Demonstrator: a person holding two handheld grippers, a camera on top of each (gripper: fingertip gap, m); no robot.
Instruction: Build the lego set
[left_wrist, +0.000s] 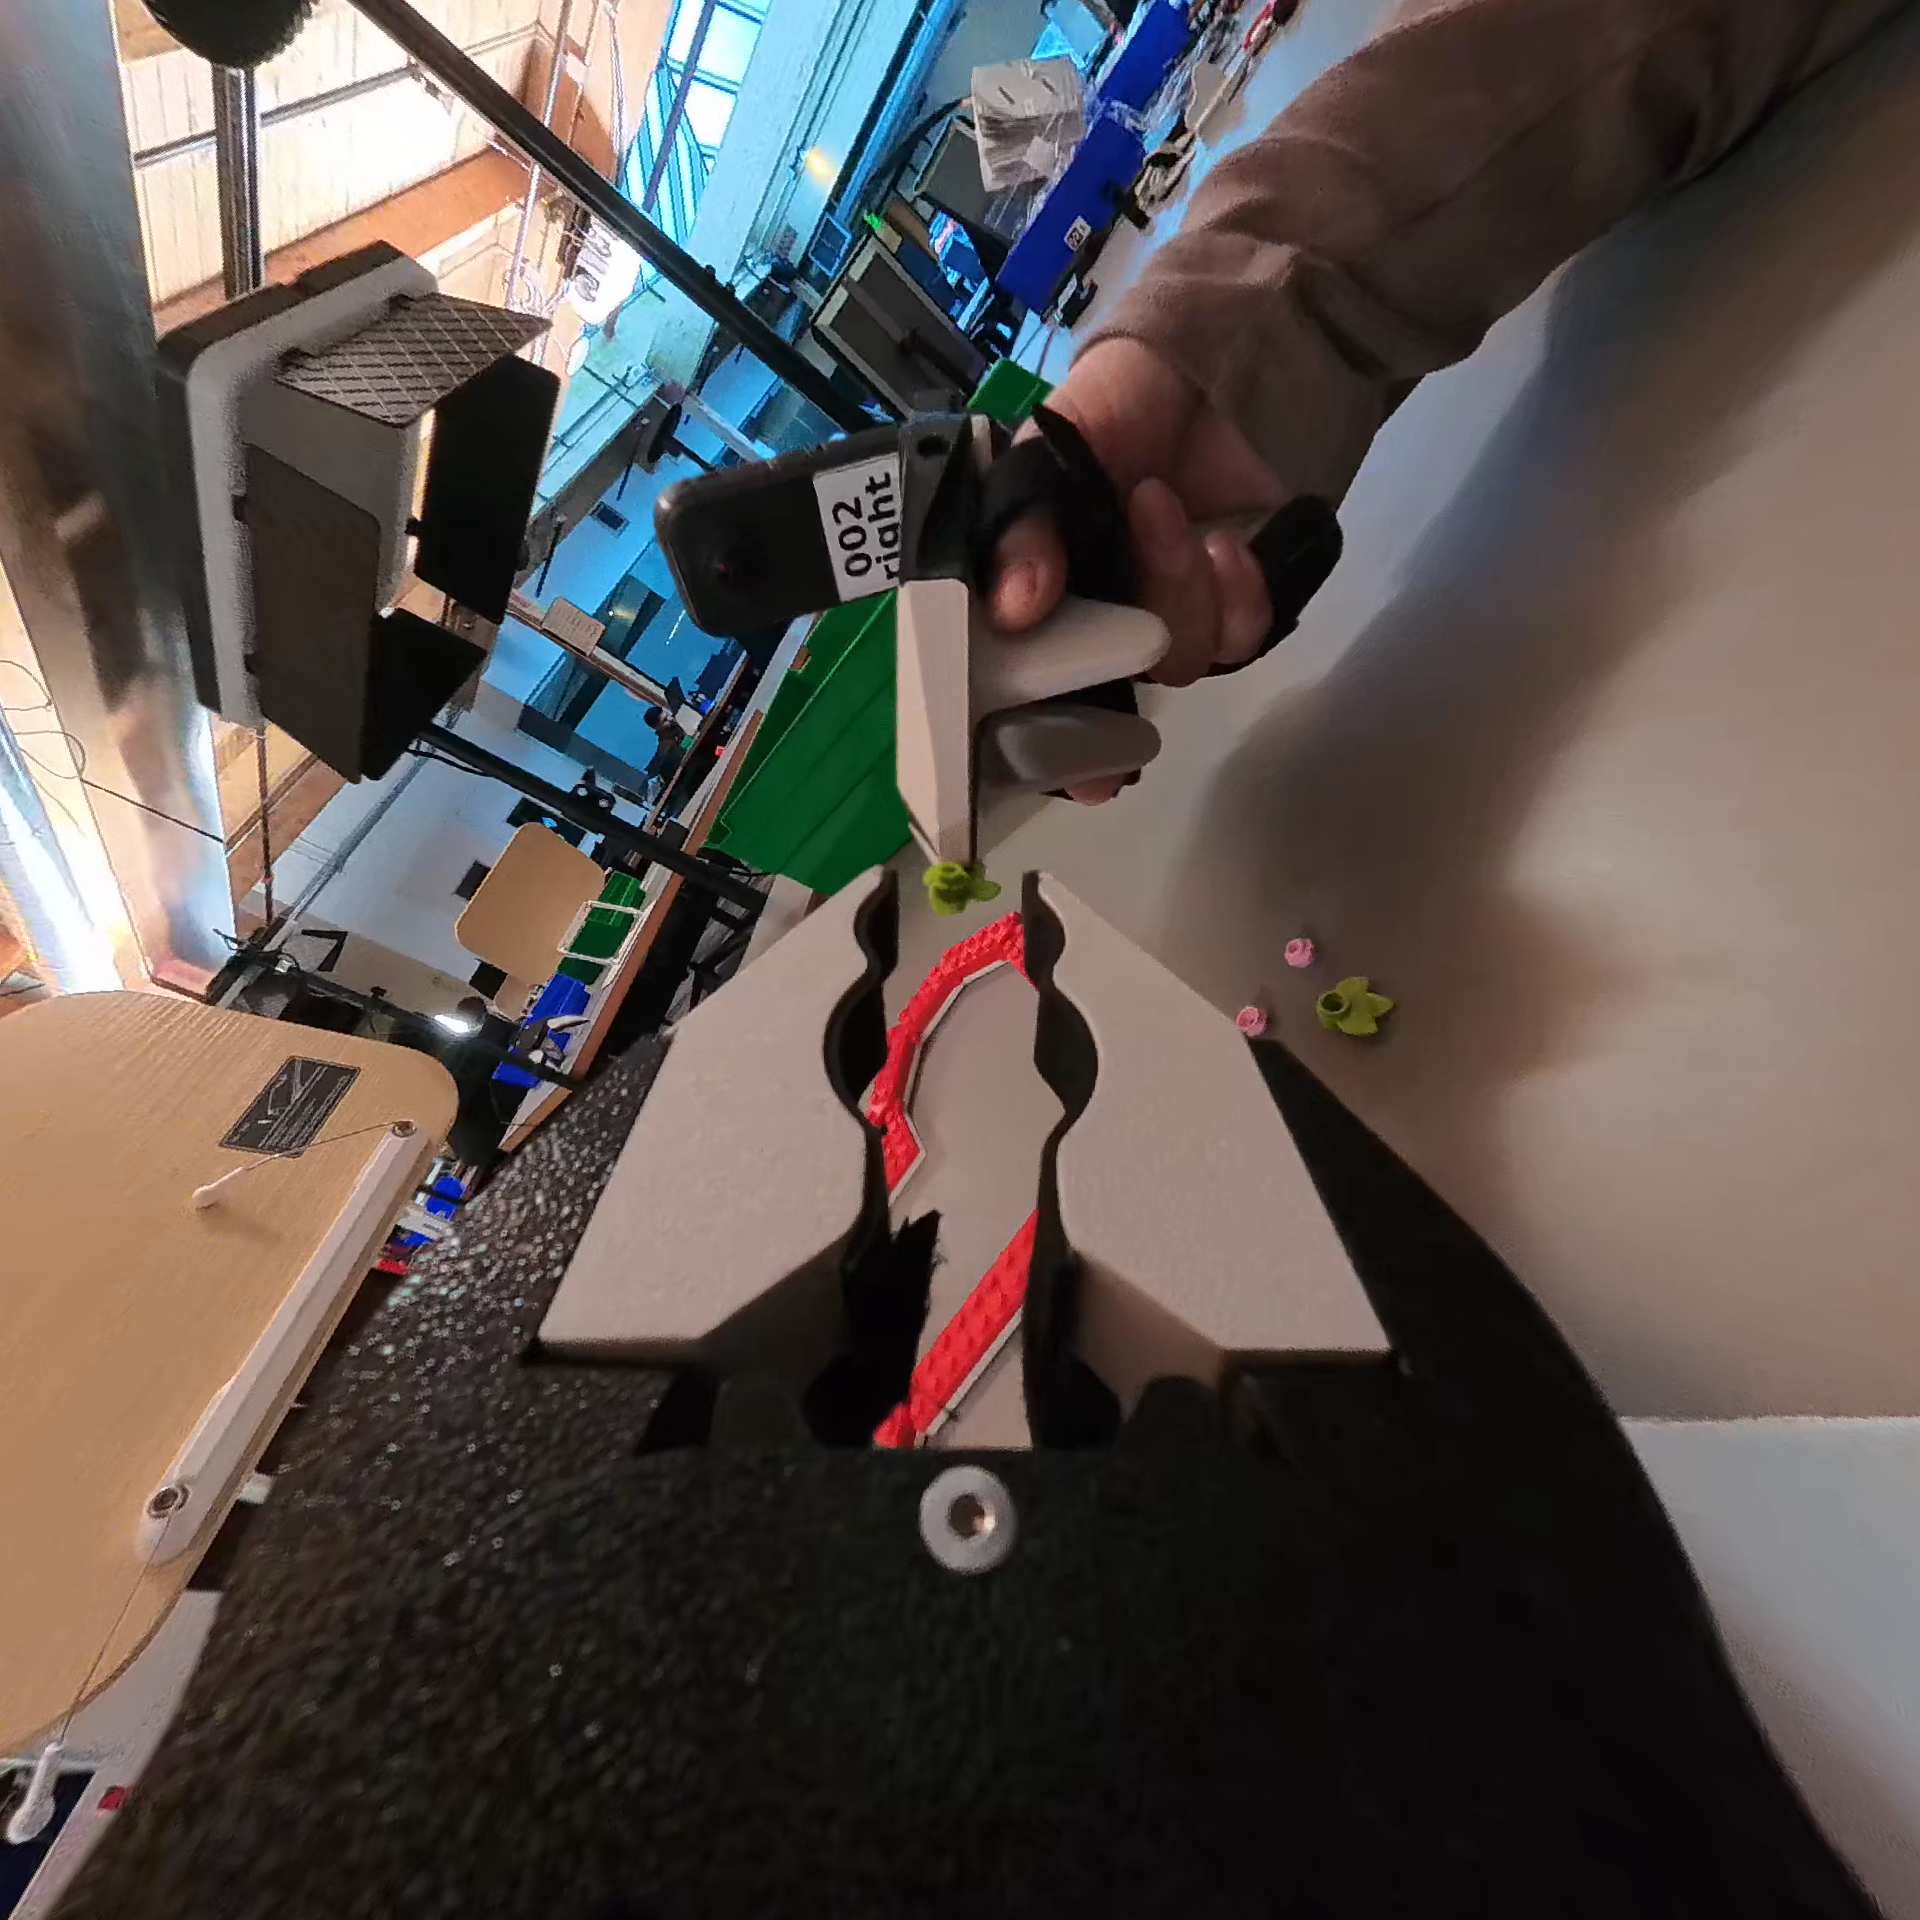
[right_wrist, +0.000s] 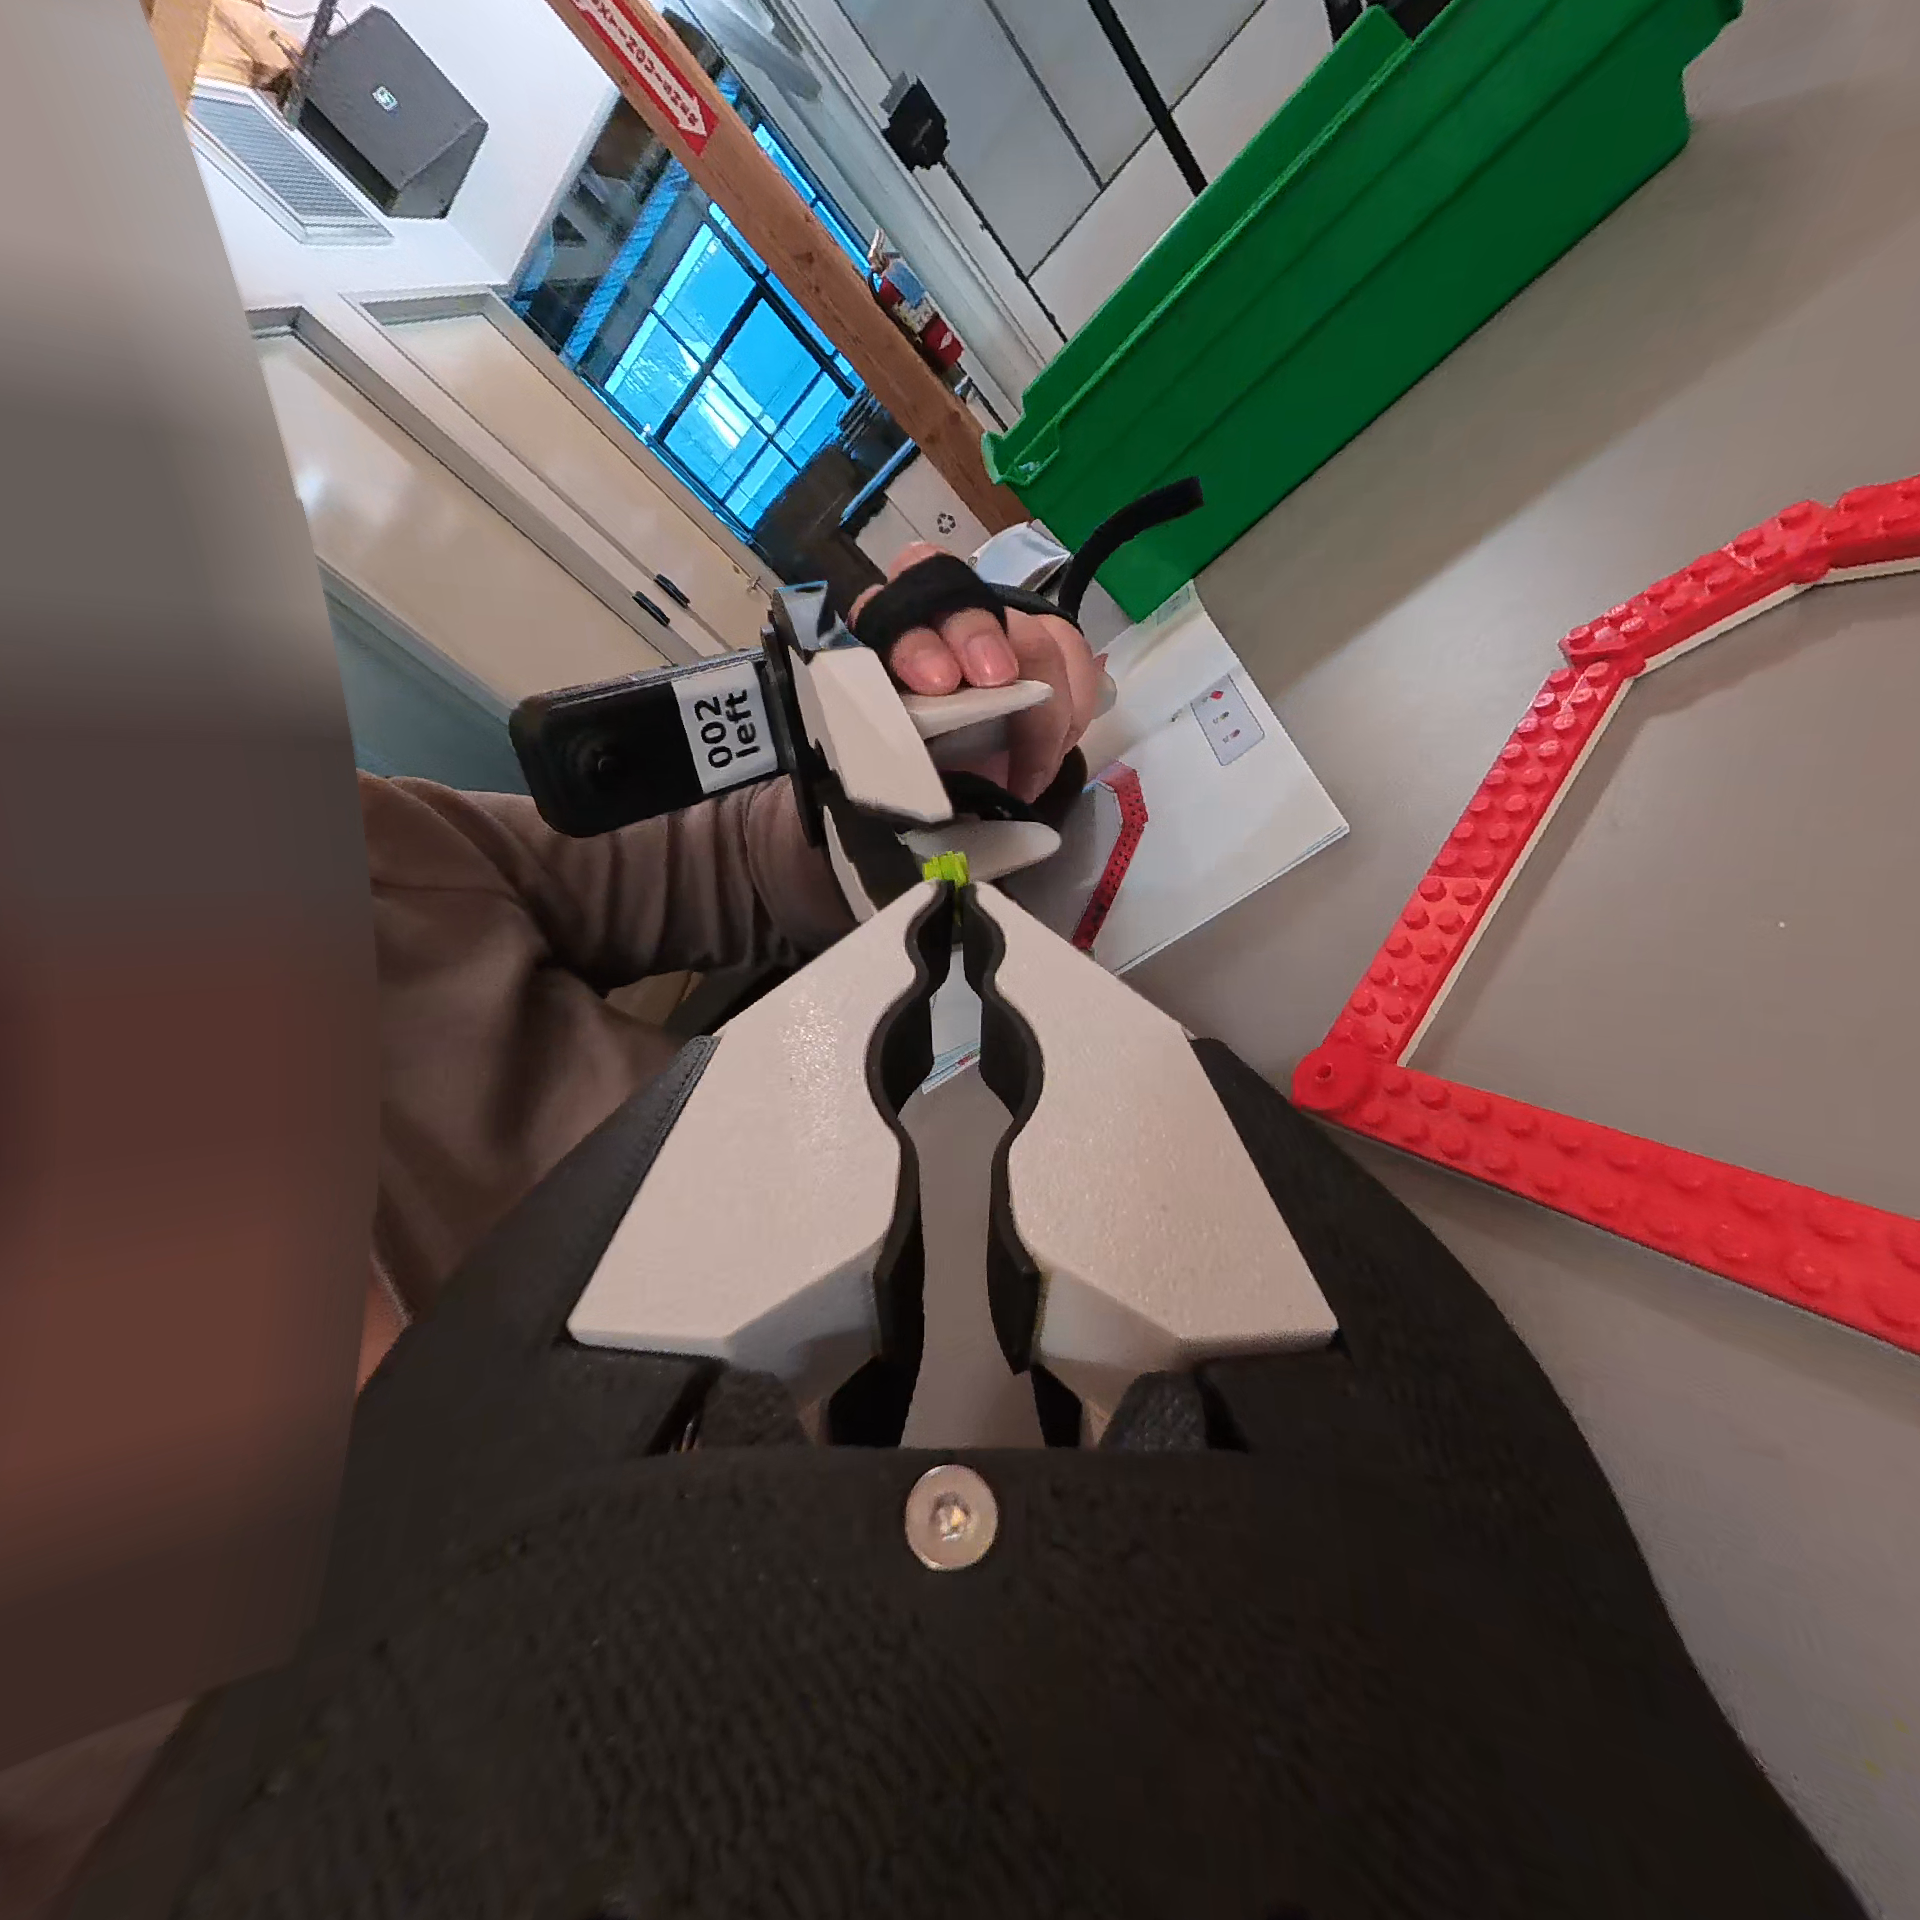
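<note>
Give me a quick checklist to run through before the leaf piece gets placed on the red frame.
1. Right gripper pinching the lime leaf piece: ok.
2. Left gripper open: ok.
3. Red frame flat on the table: ok.
4. Leaf piece lined up over a stud: cannot tell, the contact is hidden by the fingertips.
5. Spare lime leaf and two pink studs apart from the frame: ok.
6. Green bin out of the way: ok.
</note>
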